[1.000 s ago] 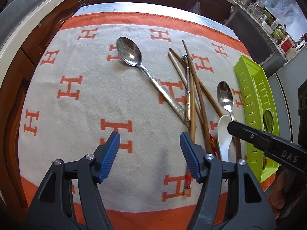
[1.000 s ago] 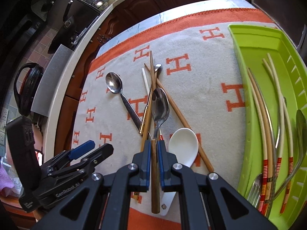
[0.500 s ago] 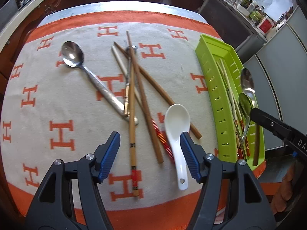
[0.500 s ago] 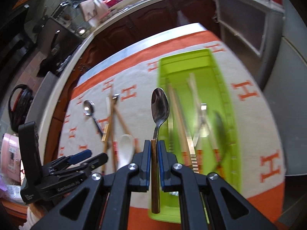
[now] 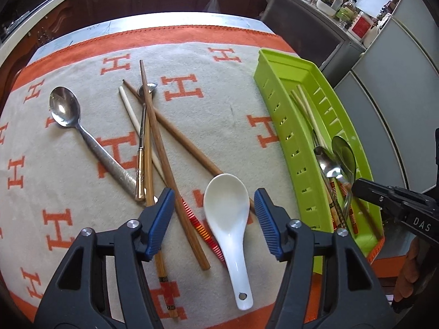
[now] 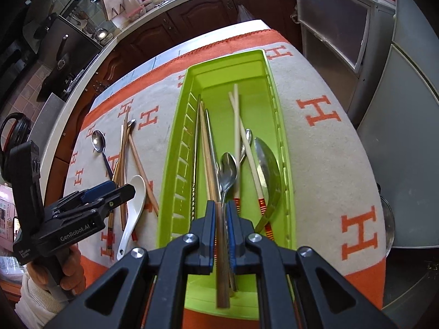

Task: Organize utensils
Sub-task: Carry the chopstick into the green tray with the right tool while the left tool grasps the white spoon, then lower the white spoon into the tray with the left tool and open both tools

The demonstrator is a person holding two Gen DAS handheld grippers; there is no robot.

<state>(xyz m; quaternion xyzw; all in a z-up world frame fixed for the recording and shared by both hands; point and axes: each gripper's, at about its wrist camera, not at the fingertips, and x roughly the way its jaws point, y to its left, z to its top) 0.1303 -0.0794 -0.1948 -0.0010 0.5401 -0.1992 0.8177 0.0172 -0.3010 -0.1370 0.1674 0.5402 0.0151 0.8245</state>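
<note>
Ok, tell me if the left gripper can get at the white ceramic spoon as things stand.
Probably yes: the left gripper is open, its jaws either side of the white ceramic spoon, which lies on top of the chopsticks, uncovered.

Both wrist views over green tray (image 5: 277, 109)

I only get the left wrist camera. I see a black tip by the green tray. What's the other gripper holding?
Observer: The right gripper is shut on a wooden-handled spoon, whose bowl points away along the green tray.
Operator: What's past the tray's other side?
Observer: The cloth with orange H's carries on beyond the tray's far wall.
Operator: Who's carrying my gripper?
Observer: A hand in a cream knitted sleeve grips the handle under the left gripper.
</note>
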